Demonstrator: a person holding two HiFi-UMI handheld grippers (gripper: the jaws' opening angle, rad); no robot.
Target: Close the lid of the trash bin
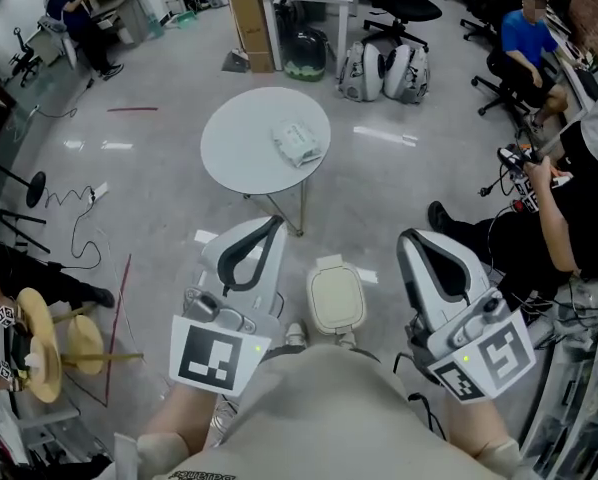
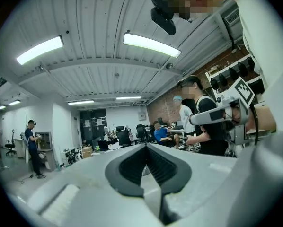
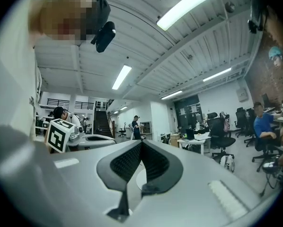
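Note:
The trash bin (image 1: 336, 299) is small, with a cream lid that appears to lie flat on it; it stands on the floor just ahead of my knees, between the two grippers. My left gripper (image 1: 275, 222) is held up left of the bin, jaws shut with nothing in them. On the bin's other side my right gripper (image 1: 411, 236) is shut and empty too. Neither touches the bin. Both gripper views look out level across the room: the left gripper (image 2: 145, 146) and right gripper (image 3: 141, 143) show tips together, and the bin is outside both views.
A round white table (image 1: 241, 153) with a white packet (image 1: 297, 142) stands beyond the bin. A person (image 1: 564, 213) sits close on the right, with cables on the floor. A wooden stand (image 1: 39, 345) is at the left. Chairs, bags and a cardboard box line the far side.

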